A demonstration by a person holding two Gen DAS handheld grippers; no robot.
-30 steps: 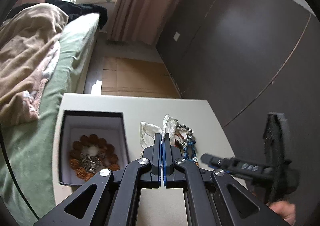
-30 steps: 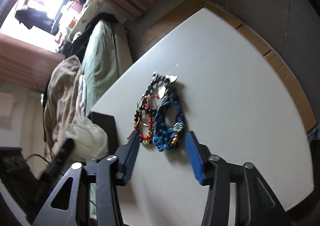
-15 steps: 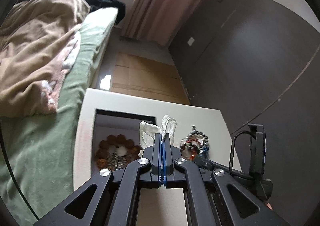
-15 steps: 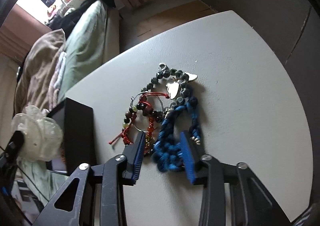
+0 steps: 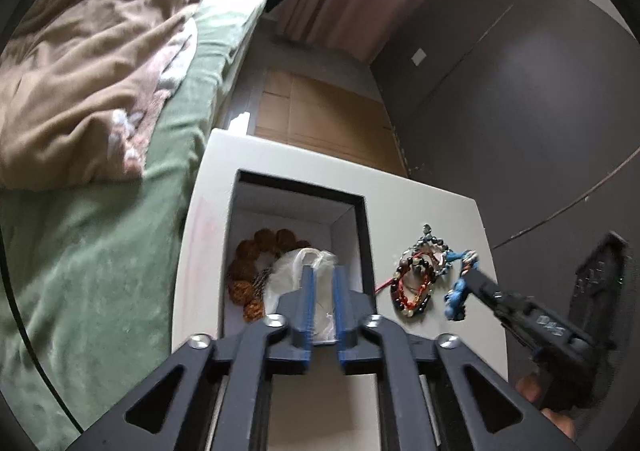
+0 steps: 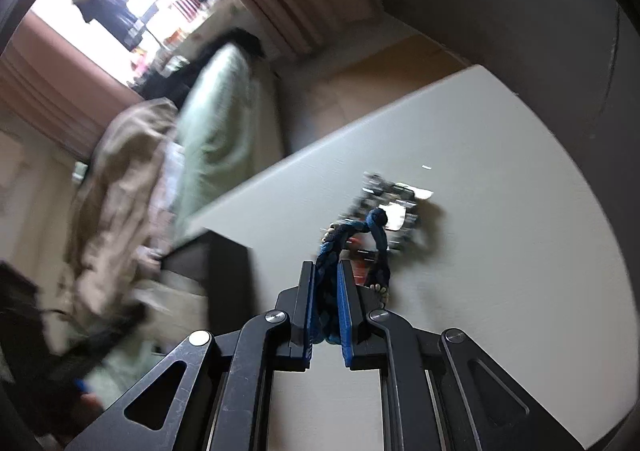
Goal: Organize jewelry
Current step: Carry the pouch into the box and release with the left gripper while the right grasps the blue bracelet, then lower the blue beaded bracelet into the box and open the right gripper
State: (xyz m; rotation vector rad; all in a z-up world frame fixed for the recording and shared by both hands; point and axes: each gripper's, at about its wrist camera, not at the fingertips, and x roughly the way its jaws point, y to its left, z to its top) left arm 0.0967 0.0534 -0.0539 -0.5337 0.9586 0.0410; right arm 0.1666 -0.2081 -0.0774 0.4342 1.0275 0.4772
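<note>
Beside a bed, on a white worktop [image 5: 404, 191], your left gripper [image 5: 322, 303] is opening over the white pouch [image 5: 298, 271] in the black box [image 5: 362, 219], while your right gripper [image 6: 325, 301], clamped on the blue braided bracelet [image 6: 332, 251], likely must carry it boxward next.

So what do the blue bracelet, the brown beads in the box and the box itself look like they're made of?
Blue bracelet: braided cord or yarn, matte; it hangs limp between the right jaws, with small pale beads at its ends. Brown beads: rough, wrinkled, dull, perhaps seeds or carved wood. Box: stiff card probably, black outside, plain white inside, with sharp straight edges.
</note>
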